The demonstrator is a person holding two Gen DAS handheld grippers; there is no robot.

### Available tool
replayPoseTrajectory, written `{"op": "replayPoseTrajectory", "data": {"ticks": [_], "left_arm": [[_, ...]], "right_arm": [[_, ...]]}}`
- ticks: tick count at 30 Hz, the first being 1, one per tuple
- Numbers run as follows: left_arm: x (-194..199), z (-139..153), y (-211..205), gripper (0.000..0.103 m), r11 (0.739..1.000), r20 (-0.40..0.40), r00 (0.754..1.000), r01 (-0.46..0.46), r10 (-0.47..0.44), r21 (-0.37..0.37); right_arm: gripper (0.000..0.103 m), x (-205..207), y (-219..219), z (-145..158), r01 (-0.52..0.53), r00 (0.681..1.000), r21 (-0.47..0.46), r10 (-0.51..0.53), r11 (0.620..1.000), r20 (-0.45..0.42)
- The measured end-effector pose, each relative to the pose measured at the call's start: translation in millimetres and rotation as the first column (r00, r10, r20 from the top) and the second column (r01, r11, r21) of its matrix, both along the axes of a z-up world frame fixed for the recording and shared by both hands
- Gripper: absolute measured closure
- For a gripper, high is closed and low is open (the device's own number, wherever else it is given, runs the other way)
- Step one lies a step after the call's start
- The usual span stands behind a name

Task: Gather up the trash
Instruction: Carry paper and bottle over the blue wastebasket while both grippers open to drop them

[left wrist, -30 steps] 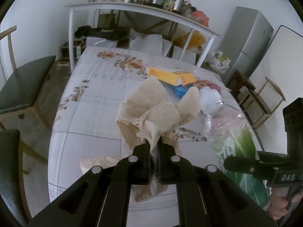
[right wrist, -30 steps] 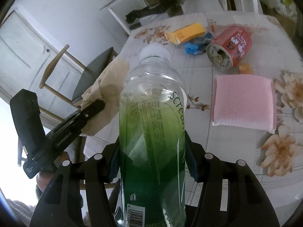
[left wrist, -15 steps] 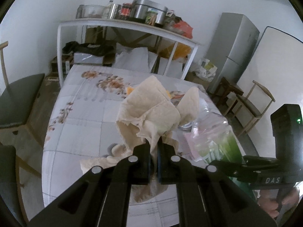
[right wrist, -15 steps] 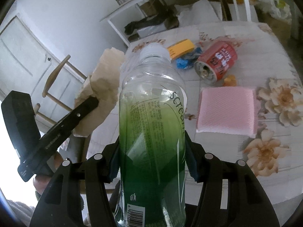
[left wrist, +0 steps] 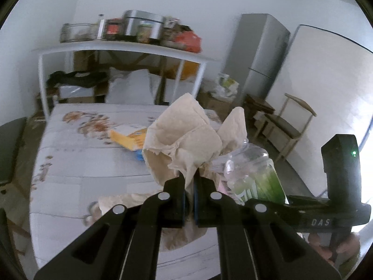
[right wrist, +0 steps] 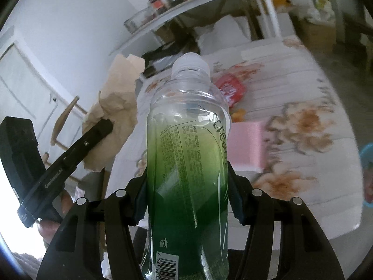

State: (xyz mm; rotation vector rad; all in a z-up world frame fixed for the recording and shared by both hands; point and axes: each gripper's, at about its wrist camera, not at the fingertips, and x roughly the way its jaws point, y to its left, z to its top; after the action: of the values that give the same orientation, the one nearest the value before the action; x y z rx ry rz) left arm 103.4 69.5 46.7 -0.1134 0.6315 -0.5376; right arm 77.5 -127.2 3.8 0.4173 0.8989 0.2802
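Two pieces of trash are already in my grip, one per hand. Through the left wrist camera, my left gripper point(left wrist: 190, 184) is pinched nearly shut on a crumpled brown paper bag point(left wrist: 184, 140), which stands up in front of the lens, lifted clear of the table point(left wrist: 77, 163). Left on the flowered cloth behind it I can make out a yellow packet point(left wrist: 127, 138) with something blue beside it; the paper hides whatever lies to the right. My right gripper's handle crosses the near right corner, close to my fingers, so the two hands have little room between them. Through the right wrist camera, my right gripper point(right wrist: 187, 193) is opened wide around a green plastic bottle point(right wrist: 187, 163), both pads pressed on its sides, cap pointing away. Still on the table are a red can point(right wrist: 230, 88), a pink sponge point(right wrist: 248, 144) and a small orange scrap point(right wrist: 239, 114). I judge the job partly done: both hands are full and need emptying before more is picked up. Only a blurred blue rim point(right wrist: 367, 154) shows at the far right. The table's near edge curves just below me, with open floor to the left.
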Motion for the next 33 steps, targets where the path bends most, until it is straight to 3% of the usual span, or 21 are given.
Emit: {"op": "replayPoseTrajectory", "data": {"ticks": [6,10,14,20,22,26,29,33], "left_arm": [[1,5,-52,0.099,0.989,-0.048,0.987,0.149,-0.15,-0.024],[2,8,-110,0.099,0.956,-0.092,0.952,0.291,-0.293,-0.04],[0,8,-175,0.098,0.912,-0.116,0.905,0.41,-0.41,-0.026],[-3,-10,-291,0.098,0.821,-0.219,0.802,0.57,-0.556,0.006],[-5,-20,-326,0.098,0.794,-0.264,0.767,0.608,-0.585,0.011],[-3,-60,-403,0.098,0.75,-0.399,0.696,0.661,-0.597,0.032],[3,-96,-452,0.098,0.734,-0.483,0.673,0.674,-0.561,0.086],[10,-128,-505,0.097,0.715,-0.528,0.664,0.684,-0.529,0.143]], "right_arm": [[0.049,-39,-60,6,0.162,0.986,0.019,-0.163,0.987,0.025],[0.049,-77,-117,4,0.318,0.948,0.033,-0.319,0.948,0.024],[0.049,-122,-182,-4,0.499,0.866,0.037,-0.5,0.866,-0.002],[0.049,-194,-276,-37,0.718,0.696,0.066,-0.713,0.692,-0.086],[0.049,-207,-296,-53,0.747,0.664,0.094,-0.736,0.658,-0.13],[0.049,-213,-329,-96,0.766,0.642,0.183,-0.727,0.616,-0.242],[0.049,-200,-349,-125,0.77,0.637,0.211,-0.705,0.603,-0.312],[0.048,-175,-380,-149,0.771,0.634,0.223,-0.682,0.597,-0.365]]}}
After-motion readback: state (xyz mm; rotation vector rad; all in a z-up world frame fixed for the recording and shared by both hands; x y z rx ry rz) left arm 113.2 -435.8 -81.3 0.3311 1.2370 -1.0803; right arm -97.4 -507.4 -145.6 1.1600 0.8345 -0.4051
